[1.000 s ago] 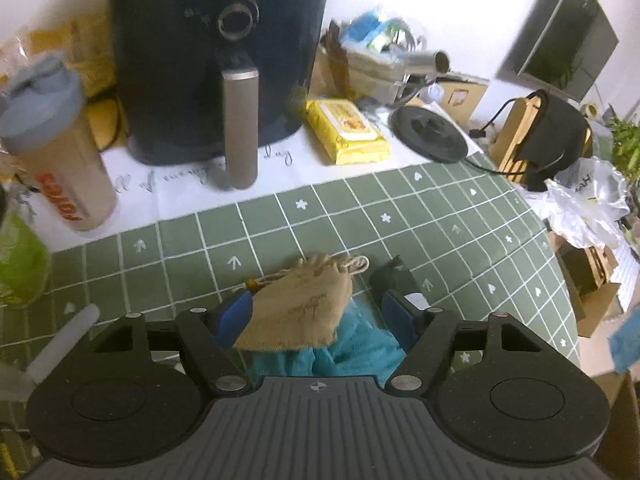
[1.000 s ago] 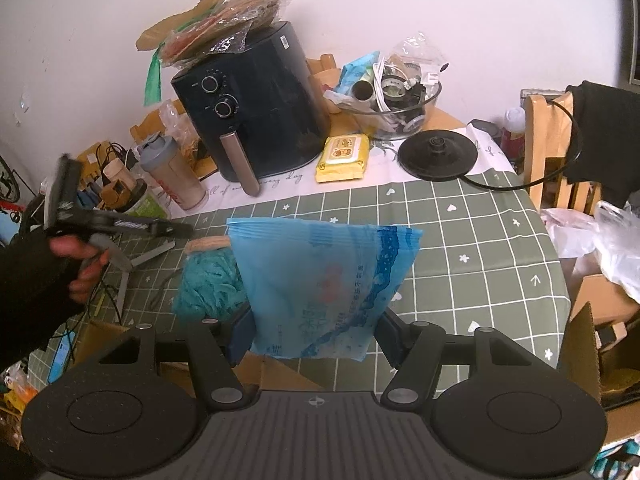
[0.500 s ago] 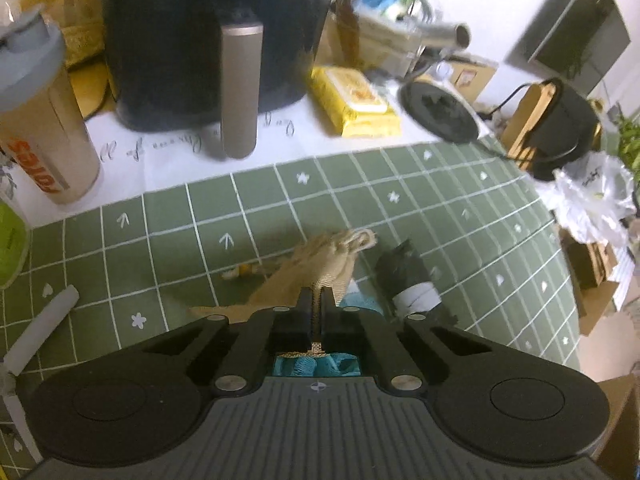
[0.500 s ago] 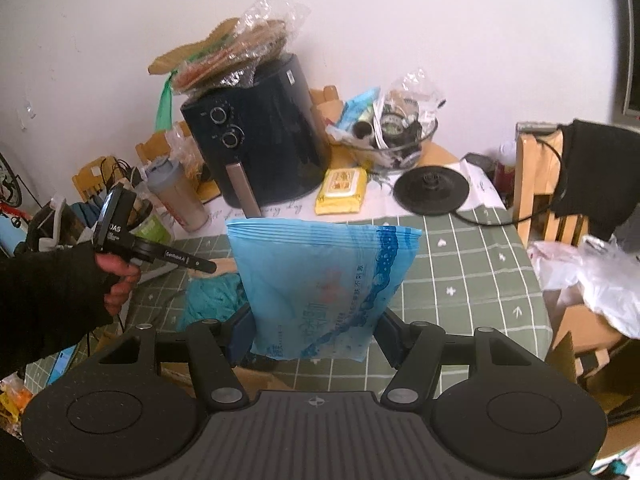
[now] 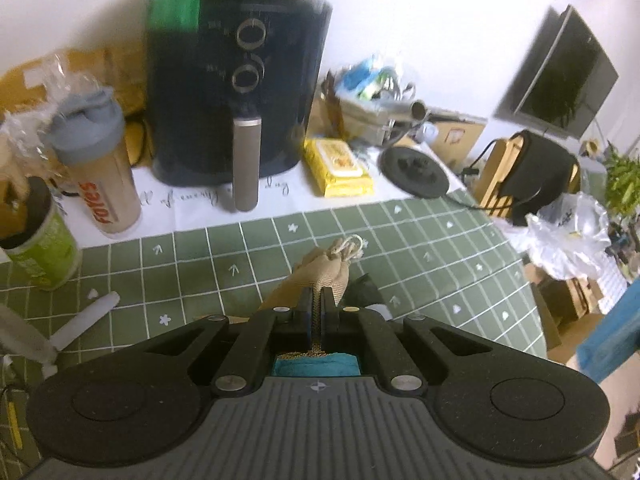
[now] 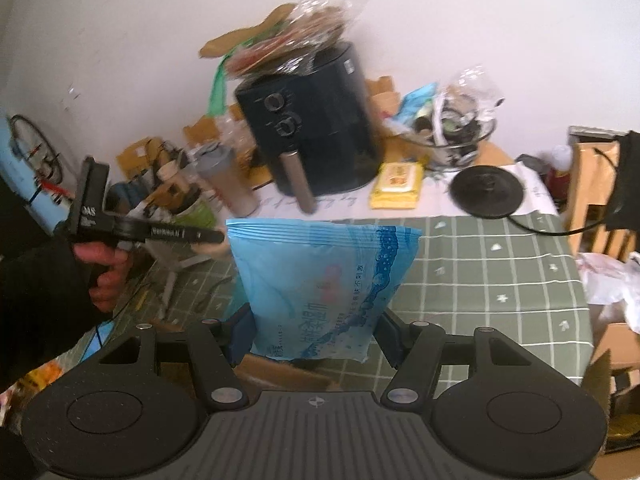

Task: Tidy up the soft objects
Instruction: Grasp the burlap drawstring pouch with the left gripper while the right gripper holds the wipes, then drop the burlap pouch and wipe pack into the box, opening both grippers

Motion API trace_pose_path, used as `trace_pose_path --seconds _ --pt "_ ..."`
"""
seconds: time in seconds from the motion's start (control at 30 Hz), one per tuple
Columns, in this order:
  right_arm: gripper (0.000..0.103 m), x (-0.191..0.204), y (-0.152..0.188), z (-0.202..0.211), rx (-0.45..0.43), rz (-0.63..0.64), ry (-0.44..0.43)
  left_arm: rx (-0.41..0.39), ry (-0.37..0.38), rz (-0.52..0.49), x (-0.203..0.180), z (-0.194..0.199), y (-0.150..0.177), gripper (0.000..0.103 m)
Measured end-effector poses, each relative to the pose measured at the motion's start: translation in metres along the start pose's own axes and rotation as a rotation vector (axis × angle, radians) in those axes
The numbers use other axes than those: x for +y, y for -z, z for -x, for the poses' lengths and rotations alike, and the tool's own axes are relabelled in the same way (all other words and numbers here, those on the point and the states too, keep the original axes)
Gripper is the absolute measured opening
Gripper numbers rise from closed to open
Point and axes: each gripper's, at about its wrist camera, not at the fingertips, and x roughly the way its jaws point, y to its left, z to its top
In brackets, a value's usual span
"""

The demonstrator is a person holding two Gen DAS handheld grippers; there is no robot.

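Note:
My left gripper [image 5: 317,304] is shut on a tan burlap drawstring pouch [image 5: 324,270] and holds it above the green checked tablecloth [image 5: 420,248]. A teal knitted cloth [image 5: 316,364] shows just under the jaws. My right gripper [image 6: 314,330] is shut on a blue plastic wipes pack [image 6: 320,284] and holds it upright in the air before the table. The left gripper body [image 6: 148,232] and the hand holding it show at the left of the right wrist view. The pack's blue edge [image 5: 612,340] shows at the far right of the left wrist view.
A dark air fryer [image 5: 240,92] stands at the back, with a shaker bottle [image 5: 96,168] and a green can [image 5: 36,236] to its left. A yellow wipes pack [image 5: 338,166], a black kettle base [image 5: 414,170] and a bowl of clutter [image 6: 452,136] lie right of it. A cardboard box [image 6: 288,372] sits below.
My left gripper closed on the burlap pouch and lifted it off the teal cloth. My right gripper rose and drew back with the blue pack.

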Motion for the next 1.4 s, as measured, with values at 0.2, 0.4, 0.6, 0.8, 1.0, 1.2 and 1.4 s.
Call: trace_pose_path --seconds 0.2,0.4,0.6,0.8,1.0,1.2,1.4 --pt "0.065 0.007 0.000 0.003 0.038 0.036 -0.065 -0.077 -0.003 -0.010 -0.024 0.044 0.002 0.004" --pt "0.065 0.011 0.001 0.003 0.083 0.071 -0.117 -0.129 0.003 -0.017 -0.049 0.082 0.011 0.004" --pt "0.066 0.016 0.003 -0.003 0.150 0.086 -0.171 -0.143 0.018 0.003 -0.068 0.113 0.031 0.004" --pt "0.066 0.027 0.014 -0.006 0.208 0.079 -0.184 -0.122 0.059 0.003 -0.081 0.126 0.057 0.004" --pt "0.066 0.050 0.031 -0.017 0.251 0.055 -0.110 -0.059 0.085 -0.040 -0.088 0.115 0.092 0.004" --pt "0.066 0.075 0.039 -0.025 0.311 0.070 -0.032 0.005 0.110 -0.043 -0.083 0.096 0.126 0.010" --pt "0.073 0.098 0.050 -0.040 0.372 0.088 0.076 0.024 0.115 -0.040 -0.078 0.094 0.149 0.054"
